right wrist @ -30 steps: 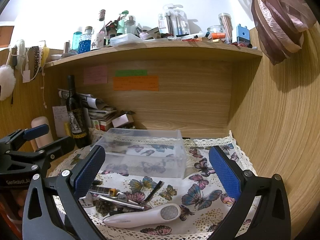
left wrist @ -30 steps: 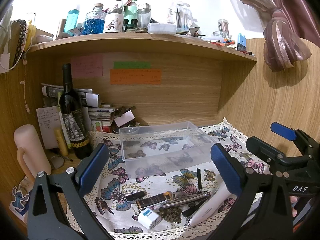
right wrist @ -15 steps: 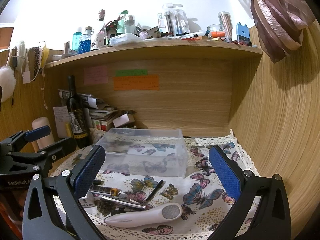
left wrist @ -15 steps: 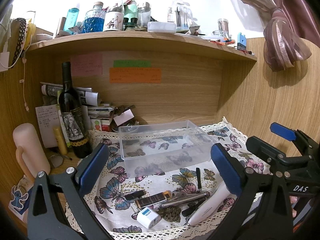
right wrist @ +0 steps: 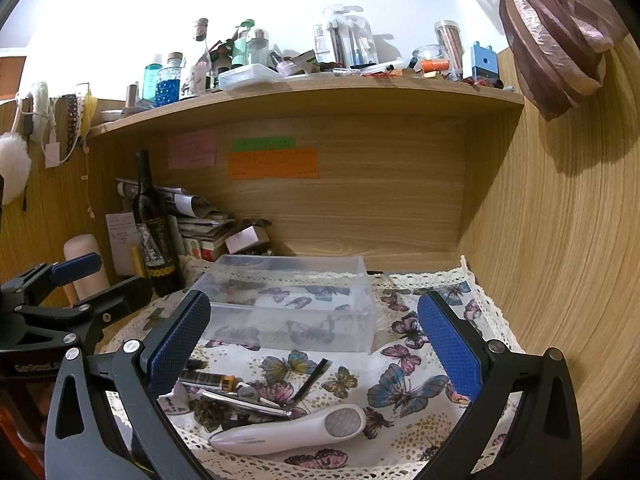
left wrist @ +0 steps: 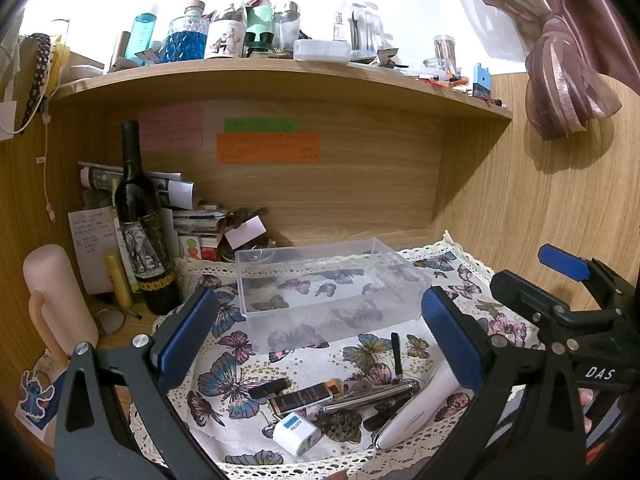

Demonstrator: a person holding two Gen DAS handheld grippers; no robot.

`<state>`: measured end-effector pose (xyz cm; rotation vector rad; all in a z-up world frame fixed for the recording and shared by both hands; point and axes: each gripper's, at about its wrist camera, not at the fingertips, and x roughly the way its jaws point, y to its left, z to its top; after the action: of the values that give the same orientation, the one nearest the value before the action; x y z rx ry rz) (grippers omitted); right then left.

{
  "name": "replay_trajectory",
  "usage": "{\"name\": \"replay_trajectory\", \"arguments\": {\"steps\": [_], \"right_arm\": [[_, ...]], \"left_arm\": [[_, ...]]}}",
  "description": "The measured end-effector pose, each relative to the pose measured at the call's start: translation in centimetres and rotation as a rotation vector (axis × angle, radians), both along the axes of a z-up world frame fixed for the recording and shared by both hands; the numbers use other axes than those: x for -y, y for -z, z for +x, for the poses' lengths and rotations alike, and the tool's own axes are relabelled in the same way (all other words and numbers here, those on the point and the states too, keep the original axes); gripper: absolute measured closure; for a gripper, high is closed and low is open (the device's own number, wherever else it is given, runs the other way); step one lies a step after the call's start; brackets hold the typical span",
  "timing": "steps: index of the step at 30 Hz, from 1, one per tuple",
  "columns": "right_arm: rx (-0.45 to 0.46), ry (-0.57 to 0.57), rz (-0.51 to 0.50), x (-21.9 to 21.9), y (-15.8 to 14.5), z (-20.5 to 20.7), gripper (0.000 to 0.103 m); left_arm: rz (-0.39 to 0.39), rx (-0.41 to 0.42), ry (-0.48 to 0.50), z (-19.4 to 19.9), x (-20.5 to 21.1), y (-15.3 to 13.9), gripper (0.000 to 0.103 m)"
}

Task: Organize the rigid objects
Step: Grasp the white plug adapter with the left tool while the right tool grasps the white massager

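1 clear bin [left wrist: 328, 280], 1 wine bottle [left wrist: 142, 224], 3 sticky notes [left wrist: 268, 148].

You can read only "DAS", in white letters on the black body of your right tool [left wrist: 560, 276].

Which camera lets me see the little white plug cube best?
The left wrist view. There the white plug cube lies in full sight near the front of the butterfly cloth, its blue label showing. In the right wrist view only a white sliver peeks out behind the right hand-held gripper's left finger.
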<state>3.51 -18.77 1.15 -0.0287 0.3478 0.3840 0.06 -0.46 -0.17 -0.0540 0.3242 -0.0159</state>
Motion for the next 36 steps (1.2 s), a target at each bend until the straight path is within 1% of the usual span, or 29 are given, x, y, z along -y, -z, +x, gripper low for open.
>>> {"name": "replay_trajectory", "arguments": {"steps": [3, 8, 12, 14, 15, 18, 21, 23, 25, 26, 28, 29, 30, 31, 33, 35, 36], "right_arm": [[-0.032, 0.011, -0.001, 0.1, 0.6, 0.2, 0.000], [-0.159, 0.015, -0.005, 0.8, 3.4, 1.6, 0.000], [-0.270, 0.008, -0.002, 1.0, 5.9, 2.5, 0.000], [-0.323, 0.002, 0.005, 1.2, 7.1, 2.8, 0.002], [-0.348, -0.001, 0.003, 1.1, 7.7, 2.9, 0.004], [-0.409, -0.005, -0.006, 1.1, 9.4, 3.2, 0.009], [-0.470, -0.011, 0.005, 1.3, 10.7, 3.4, 0.015], [-0.497, -0.021, 0.017, 1.4, 11.3, 3.7, 0.020], [-0.512, -0.031, 0.030, 1.3, 11.7, 4.0, 0.025], [-0.518, -0.037, 0.035, 1.2, 11.9, 4.1, 0.026], [-0.530, -0.048, 0.058, 1.1, 12.0, 4.6, 0.027], [-0.530, -0.047, 0.063, 1.0, 12.0, 4.7, 0.027], [-0.527, -0.046, 0.064, 0.9, 12.0, 5.0, 0.027], [-0.525, -0.043, 0.060, 0.7, 12.0, 5.2, 0.030], [-0.541, -0.045, 0.051, 0.2, 12.2, 5.9, 0.037], [-0.561, -0.052, 0.059, 0.0, 12.5, 6.6, 0.039], [-0.563, -0.049, 0.048, -0.3, 12.7, 6.9, 0.044]], "left_arm": [[-0.008, -0.015, 0.002, 0.2, -0.5, 0.6, 0.000], [-0.022, -0.093, -0.016, 0.9, -1.5, 2.8, 0.000], [-0.027, -0.171, -0.027, 1.4, -2.1, 5.1, 0.010], [-0.040, -0.227, -0.022, 1.7, -2.4, 6.6, 0.013], [-0.045, -0.245, -0.022, 1.7, -2.5, 7.2, 0.016], [-0.048, -0.300, -0.023, 1.7, -2.7, 9.0, 0.017], [-0.054, -0.349, -0.021, 1.6, -2.8, 10.6, 0.023], [-0.057, -0.368, -0.022, 1.6, -2.8, 11.3, 0.026], [-0.068, -0.386, -0.021, 1.8, -2.9, 11.7, 0.032], [-0.075, -0.391, -0.018, 1.9, -2.9, 11.9, 0.035], [-0.080, -0.397, -0.009, 2.2, -2.9, 12.2, 0.044], [-0.083, -0.398, -0.001, 2.4, -2.8, 12.3, 0.047], [-0.084, -0.400, 0.004, 2.5, -2.7, 12.4, 0.053], [-0.084, -0.403, 0.013, 2.7, -2.6, 12.5, 0.059], [-0.075, -0.401, 0.019, 2.9, -2.4, 12.7, 0.061], [-0.066, -0.389, 0.026, 2.9, -2.2, 12.8, 0.061], [-0.062, -0.386, 0.027, 3.0, -2.2, 12.8, 0.061]]}}
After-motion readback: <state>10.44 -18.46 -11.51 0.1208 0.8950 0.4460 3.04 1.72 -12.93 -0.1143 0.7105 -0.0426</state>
